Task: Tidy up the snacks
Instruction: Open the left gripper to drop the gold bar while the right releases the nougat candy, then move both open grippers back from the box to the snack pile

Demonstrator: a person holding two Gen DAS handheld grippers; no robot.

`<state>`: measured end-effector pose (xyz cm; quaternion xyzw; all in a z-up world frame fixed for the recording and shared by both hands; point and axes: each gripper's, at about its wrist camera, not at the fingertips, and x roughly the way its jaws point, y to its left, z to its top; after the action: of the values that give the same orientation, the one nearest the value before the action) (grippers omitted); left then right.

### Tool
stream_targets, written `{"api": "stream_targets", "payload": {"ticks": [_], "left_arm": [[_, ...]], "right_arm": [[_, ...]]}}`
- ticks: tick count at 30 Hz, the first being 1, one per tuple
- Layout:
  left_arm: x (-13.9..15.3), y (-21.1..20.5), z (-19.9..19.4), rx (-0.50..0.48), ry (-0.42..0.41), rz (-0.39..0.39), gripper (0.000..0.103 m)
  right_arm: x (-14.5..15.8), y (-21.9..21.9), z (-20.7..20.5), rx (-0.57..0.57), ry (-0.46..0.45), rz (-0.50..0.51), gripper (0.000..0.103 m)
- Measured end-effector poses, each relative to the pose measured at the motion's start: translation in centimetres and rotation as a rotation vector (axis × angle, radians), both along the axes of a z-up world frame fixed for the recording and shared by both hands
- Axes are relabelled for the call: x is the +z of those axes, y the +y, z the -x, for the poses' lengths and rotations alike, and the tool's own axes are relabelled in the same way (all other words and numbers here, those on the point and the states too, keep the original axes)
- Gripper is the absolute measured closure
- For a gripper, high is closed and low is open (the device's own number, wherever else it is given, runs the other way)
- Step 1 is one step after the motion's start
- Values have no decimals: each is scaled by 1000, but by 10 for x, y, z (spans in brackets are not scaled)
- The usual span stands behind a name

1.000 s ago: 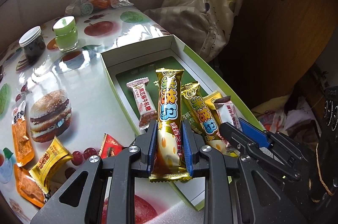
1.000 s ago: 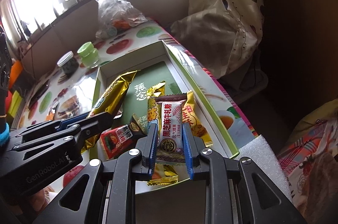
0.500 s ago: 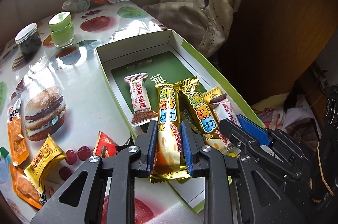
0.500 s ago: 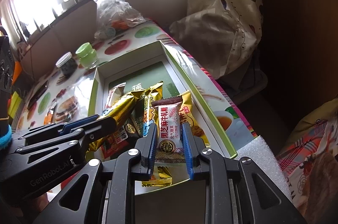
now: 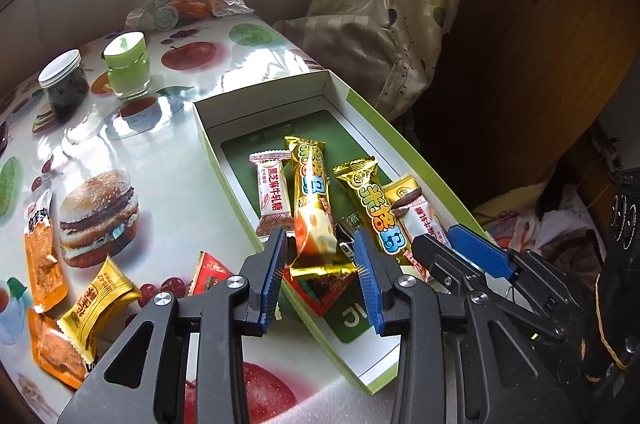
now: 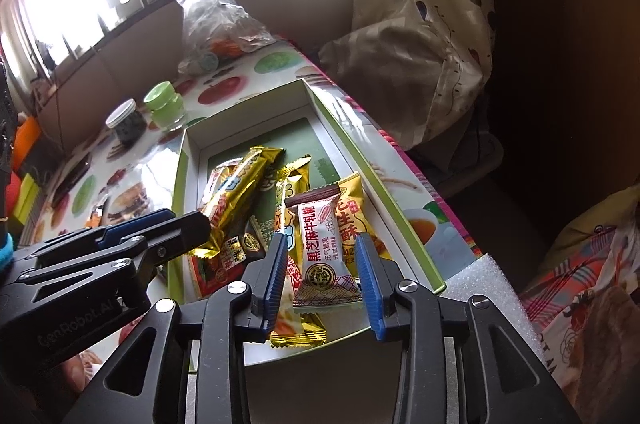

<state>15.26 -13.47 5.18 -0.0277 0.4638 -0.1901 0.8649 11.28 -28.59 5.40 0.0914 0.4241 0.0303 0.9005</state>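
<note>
Here: white packet reads 黑芝麻牛轧糖; gold bar illegible.

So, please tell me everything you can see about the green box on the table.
The green box is a shallow, open, rectangular tray that looks like cardboard: lime-green outside, white inner walls, a dark green printed floor. It lies flat on the fruit-print tablecloth, near the table's edge. Several wrapped snacks lie inside, among them a gold bar and a white nougat packet. Both grippers hover over its near end, not touching it.
</note>
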Motion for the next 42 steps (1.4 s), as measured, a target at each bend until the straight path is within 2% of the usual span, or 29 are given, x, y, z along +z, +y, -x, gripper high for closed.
{"api": "stream_targets", "payload": {"ticks": [4,8,21,34,37,42], "left_arm": [[5,2,4,2,-11,6,66],[11,5,10,1,-29,13,59],[28,32,34,53,-93,-8,58],[24,79,50,147,-84,-2,58],[20,92,54,183,-74,-4,51],[13,117,58,239,-56,15,50]], "right_arm": [[3,1,4,-2,-5,7,67],[7,1,7,-6,-13,11,66],[21,17,19,17,-46,26,62],[24,49,23,68,-58,21,60],[24,57,24,86,-57,22,60],[23,71,24,117,-55,25,59]]}}
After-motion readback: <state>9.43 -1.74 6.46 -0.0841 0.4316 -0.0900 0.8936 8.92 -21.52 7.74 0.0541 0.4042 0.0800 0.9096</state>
